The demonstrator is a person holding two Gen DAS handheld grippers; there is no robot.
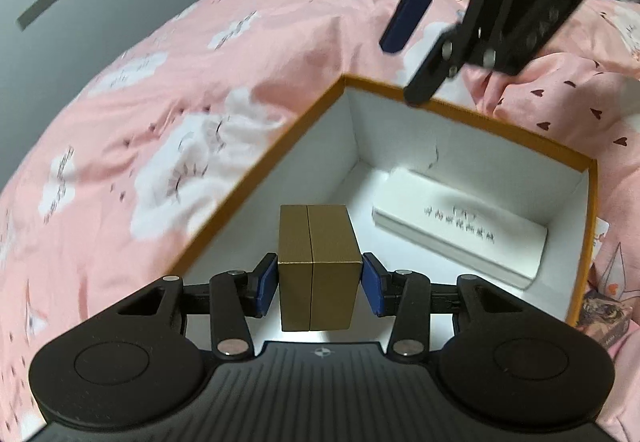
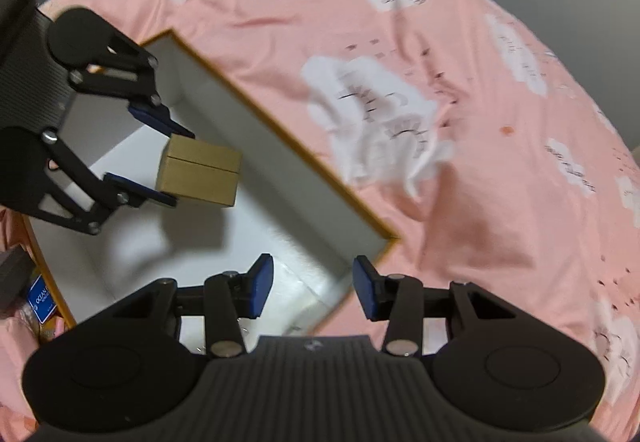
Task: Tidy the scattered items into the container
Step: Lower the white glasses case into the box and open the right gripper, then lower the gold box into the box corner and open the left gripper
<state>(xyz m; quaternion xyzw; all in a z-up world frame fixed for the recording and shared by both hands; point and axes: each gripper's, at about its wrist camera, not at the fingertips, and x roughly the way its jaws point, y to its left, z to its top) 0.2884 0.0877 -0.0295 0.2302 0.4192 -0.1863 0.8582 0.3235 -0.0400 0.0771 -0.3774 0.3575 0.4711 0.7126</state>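
A small gold box (image 1: pixel 316 266) hangs over the inside of the orange-rimmed white container (image 1: pixel 500 129), near its left wall. My left gripper (image 1: pixel 318 278) is shut on it, one blue pad pressing each side. The right wrist view shows the same gold box (image 2: pixel 200 171) held by the left gripper (image 2: pixel 170 163) above the container (image 2: pixel 280 133). A long white box (image 1: pixel 460 230) lies flat on the container's floor. My right gripper (image 2: pixel 314 286) is open and empty above the container's corner. It appears raised at the top right as the right gripper (image 1: pixel 416 53).
The container rests on a bed with a pink quilt (image 1: pixel 200 81) printed with white clouds. Printed cards or packets (image 1: pixel 608 306) lie beside the container's right wall, and a blue-labelled item (image 2: pixel 40 302) lies just outside its rim. A grey wall stands behind the bed.
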